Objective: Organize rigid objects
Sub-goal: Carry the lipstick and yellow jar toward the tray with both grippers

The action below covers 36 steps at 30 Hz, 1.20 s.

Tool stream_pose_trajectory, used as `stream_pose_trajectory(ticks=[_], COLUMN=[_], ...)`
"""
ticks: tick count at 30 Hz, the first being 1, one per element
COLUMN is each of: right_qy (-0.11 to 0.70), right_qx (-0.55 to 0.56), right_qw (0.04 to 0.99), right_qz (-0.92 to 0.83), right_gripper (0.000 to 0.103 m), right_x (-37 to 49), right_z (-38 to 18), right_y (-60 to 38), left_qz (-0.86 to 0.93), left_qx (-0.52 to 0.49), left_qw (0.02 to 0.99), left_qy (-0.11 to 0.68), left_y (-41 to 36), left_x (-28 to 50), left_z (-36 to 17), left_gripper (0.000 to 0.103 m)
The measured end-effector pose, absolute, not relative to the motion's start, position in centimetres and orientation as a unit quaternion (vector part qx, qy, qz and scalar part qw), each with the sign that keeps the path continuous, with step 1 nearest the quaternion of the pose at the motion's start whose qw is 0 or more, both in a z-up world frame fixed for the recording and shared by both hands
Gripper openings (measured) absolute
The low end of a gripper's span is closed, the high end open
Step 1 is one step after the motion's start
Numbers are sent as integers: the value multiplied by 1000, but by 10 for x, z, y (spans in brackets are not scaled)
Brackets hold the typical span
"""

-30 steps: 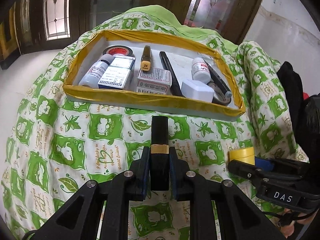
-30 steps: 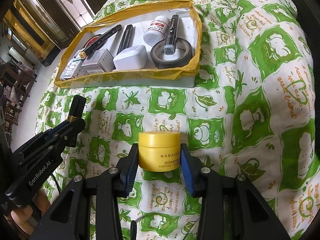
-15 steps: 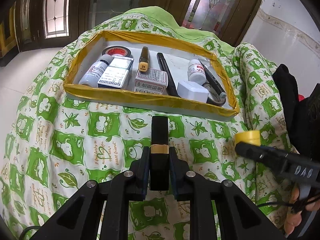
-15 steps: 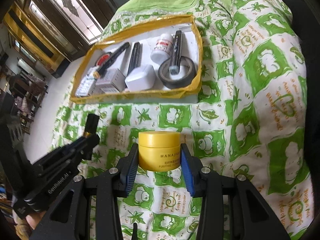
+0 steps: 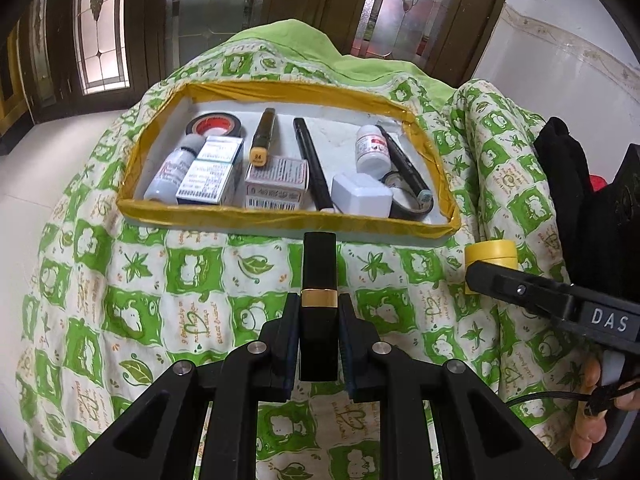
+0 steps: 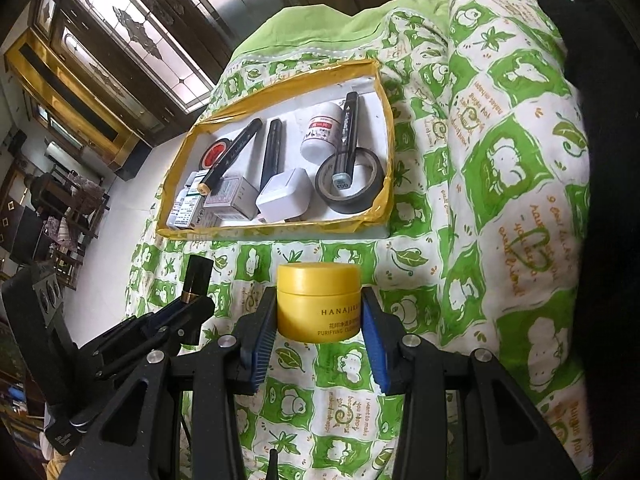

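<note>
My left tongs are clamped on a black lipstick tube with a gold band, held just short of the near rim of the yellow-edged tray. My right tongs are clamped on a yellow jar, also on the near side of the tray, toward its right end. Inside the tray lie boxes, markers, small bottles, two rolls of tape and a white charger. The tray rests on a green-and-white quilt.
</note>
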State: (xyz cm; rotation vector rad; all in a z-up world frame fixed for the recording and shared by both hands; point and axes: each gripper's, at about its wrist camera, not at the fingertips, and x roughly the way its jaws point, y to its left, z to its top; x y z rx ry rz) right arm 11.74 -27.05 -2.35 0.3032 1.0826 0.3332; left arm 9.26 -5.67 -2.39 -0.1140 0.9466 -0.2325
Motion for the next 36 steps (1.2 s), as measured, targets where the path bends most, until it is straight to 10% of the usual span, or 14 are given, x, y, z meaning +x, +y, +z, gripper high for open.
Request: stream_pose_trajectory(ticks=[36], right_qy=[464], right_qx=[108], right_qw=[869], right_qz=[138], right_gripper=[39], right_x=[150], right_z=[16], right_y=[-269], left_qz=[-121], left_qx=[-34], left_qw=[892], left_qy=[434], left_y=[-79], left_x=[153], left_z=[15], left_gripper=[17])
